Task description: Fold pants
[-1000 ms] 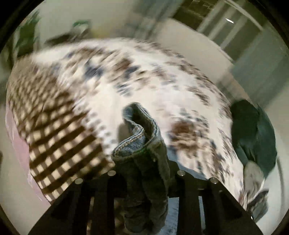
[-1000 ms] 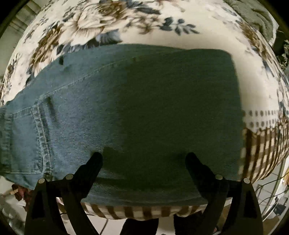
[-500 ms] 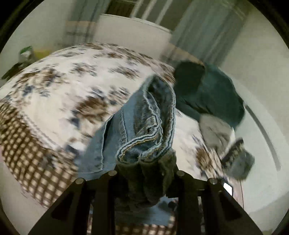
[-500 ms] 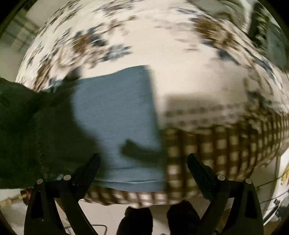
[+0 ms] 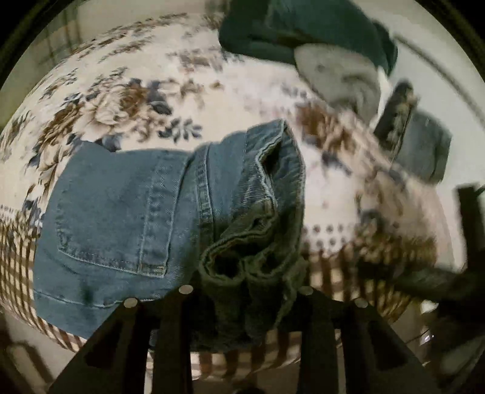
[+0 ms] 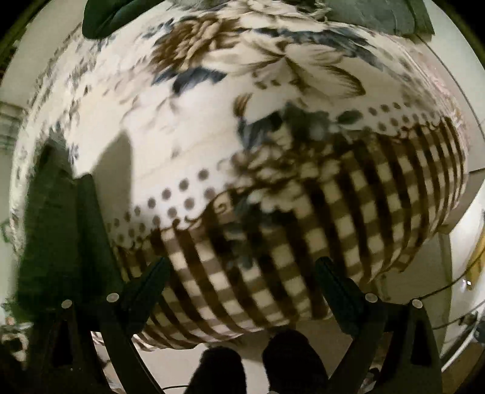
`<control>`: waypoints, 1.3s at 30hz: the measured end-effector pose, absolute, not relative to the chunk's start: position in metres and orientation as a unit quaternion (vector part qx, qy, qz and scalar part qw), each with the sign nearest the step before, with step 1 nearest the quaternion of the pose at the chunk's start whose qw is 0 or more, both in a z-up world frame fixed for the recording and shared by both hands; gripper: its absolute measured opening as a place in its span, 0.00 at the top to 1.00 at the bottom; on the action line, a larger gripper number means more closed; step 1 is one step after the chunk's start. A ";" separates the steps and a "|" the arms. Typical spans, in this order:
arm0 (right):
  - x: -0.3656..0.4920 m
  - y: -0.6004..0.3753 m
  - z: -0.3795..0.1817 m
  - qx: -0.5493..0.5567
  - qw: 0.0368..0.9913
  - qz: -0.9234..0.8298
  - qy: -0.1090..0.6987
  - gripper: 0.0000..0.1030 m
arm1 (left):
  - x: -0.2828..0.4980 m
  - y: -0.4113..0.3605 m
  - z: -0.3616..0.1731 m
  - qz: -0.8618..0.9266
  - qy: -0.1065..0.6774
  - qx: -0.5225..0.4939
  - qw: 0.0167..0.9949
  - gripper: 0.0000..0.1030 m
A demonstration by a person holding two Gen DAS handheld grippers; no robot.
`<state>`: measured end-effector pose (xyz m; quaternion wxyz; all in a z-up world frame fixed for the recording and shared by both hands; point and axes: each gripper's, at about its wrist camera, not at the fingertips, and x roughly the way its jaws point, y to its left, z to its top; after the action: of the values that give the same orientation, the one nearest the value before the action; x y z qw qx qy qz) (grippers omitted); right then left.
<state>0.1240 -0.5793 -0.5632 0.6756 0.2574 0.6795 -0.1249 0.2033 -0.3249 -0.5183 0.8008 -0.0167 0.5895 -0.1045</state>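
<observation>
Blue denim pants lie folded on a floral blanket near its checked front border, back pocket up. My left gripper is shut on the bunched waistband end of the pants and holds it over the folded part. My right gripper is open and empty above the checked border of the blanket. A dark shape, maybe the pants and left gripper, fills the left edge of the right wrist view.
A dark green garment, a grey garment and a folded denim piece lie at the far right of the blanket. The bed edge and floor are right below the grippers, with feet there.
My left gripper has swung the pants end over and down onto the folded part. My right gripper has moved right, off the pants, to the blanket's corner area.
</observation>
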 end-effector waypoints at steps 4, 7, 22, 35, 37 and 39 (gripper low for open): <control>0.124 -0.603 -0.559 0.319 0.681 -0.080 0.654 0.05 | 0.203 -0.330 -0.499 -0.130 0.592 -0.038 0.794 0.28; 0.141 -0.600 -0.564 0.368 0.677 -0.029 0.636 0.05 | 0.208 -0.317 -0.474 -0.123 0.577 -0.051 0.806 0.26; 0.228 -0.496 -0.642 0.385 0.654 0.075 0.647 0.05 | 0.272 -0.156 -0.561 0.077 0.650 0.011 0.756 0.22; 0.216 -0.491 -0.591 0.334 0.703 0.033 0.627 0.85 | 0.270 -0.152 -0.561 0.048 0.656 0.000 0.753 0.22; 0.215 -0.496 -0.580 0.322 0.715 0.022 0.621 0.85 | 0.274 -0.147 -0.558 0.043 0.658 -0.009 0.752 0.22; 0.212 -0.508 -0.574 0.321 0.720 0.003 0.616 0.85 | 0.279 -0.140 -0.554 0.047 0.658 -0.018 0.751 0.22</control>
<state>0.2120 -0.5083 -0.5742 0.7197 0.3213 0.6155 0.0029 0.2793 -0.1399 -0.5540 0.7510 -0.0177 0.6584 0.0469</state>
